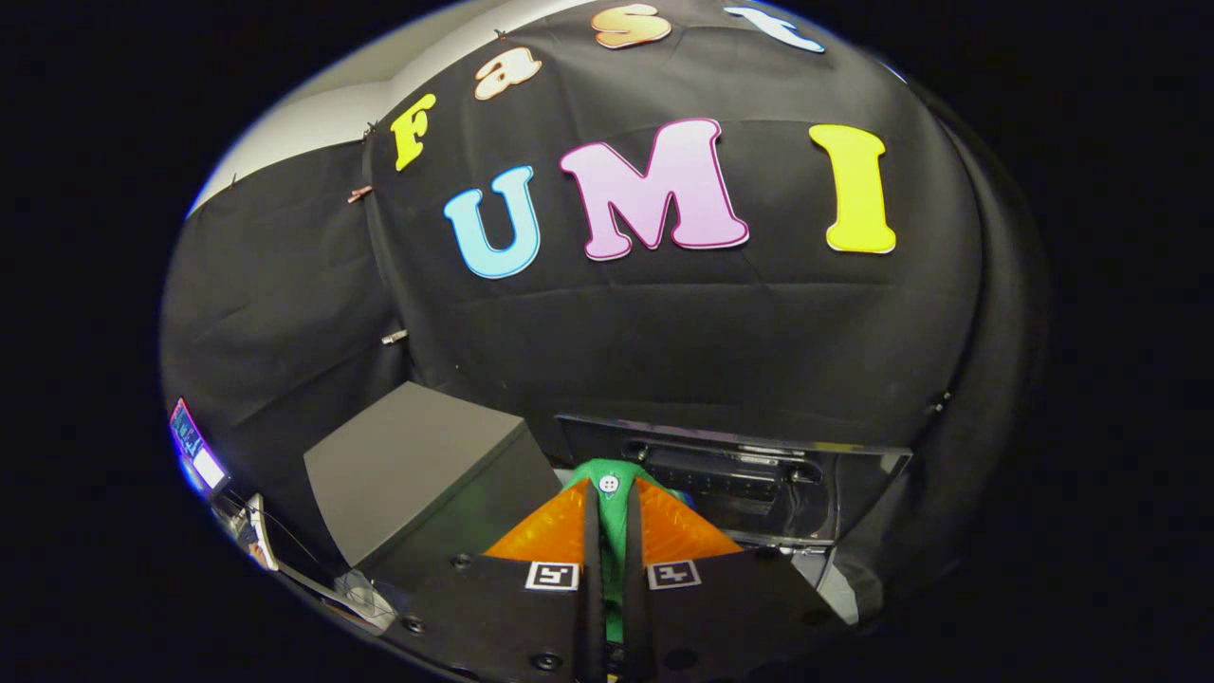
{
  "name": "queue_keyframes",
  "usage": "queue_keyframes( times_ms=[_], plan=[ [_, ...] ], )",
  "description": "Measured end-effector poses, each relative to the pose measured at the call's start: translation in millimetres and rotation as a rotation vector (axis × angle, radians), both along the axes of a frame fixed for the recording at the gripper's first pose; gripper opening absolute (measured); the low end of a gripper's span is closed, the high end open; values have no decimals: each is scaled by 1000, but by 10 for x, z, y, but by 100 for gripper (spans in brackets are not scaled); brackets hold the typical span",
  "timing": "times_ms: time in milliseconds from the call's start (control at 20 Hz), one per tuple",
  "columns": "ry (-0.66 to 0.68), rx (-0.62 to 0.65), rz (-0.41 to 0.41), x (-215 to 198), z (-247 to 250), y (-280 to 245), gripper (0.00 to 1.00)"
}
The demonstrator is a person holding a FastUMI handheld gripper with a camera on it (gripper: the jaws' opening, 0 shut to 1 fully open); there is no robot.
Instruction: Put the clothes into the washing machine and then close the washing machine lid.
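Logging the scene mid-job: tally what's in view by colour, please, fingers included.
Green: 1, the garment the hand-held gripper pinches between both fingers
Orange: 2, the fingers
Grey: 1, the box
Black: 1, the washing machine just ahead
Total: 5

From my end most of the green garment (608, 493) is hidden: only a strip with a white button shows between the orange fingers (560, 531), the rest sits behind them. I can't tell its full shape. The washing machine (730, 474) beyond the fingers is mostly dark (drum interior unreadable), its near part blocked by the gripper (612, 526). The grey box (408, 465) is cut by the gripper body at its base. The small screen (193, 446) at far left is too distorted to make out.
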State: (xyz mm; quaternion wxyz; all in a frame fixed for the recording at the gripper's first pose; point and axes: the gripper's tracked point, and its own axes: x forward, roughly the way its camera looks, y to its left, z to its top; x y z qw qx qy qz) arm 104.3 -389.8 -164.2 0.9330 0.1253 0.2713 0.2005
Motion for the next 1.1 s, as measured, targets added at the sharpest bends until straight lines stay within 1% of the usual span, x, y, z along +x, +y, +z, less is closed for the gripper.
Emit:
queue_keyframes(
  times_ms=[200, 350, 650, 850, 1100],
  plan=[
    [23, -72, 6, -77, -271, -46, 12],
    [40, -103, -12, -59, -404, -146, 12],
    [139, -80, -89, 0, -705, -353, 12],
    [214, -92, -78, -102, -986, -306, 12],
    [288, -144, -76, -222, -1316, -247, 12]
  ],
)
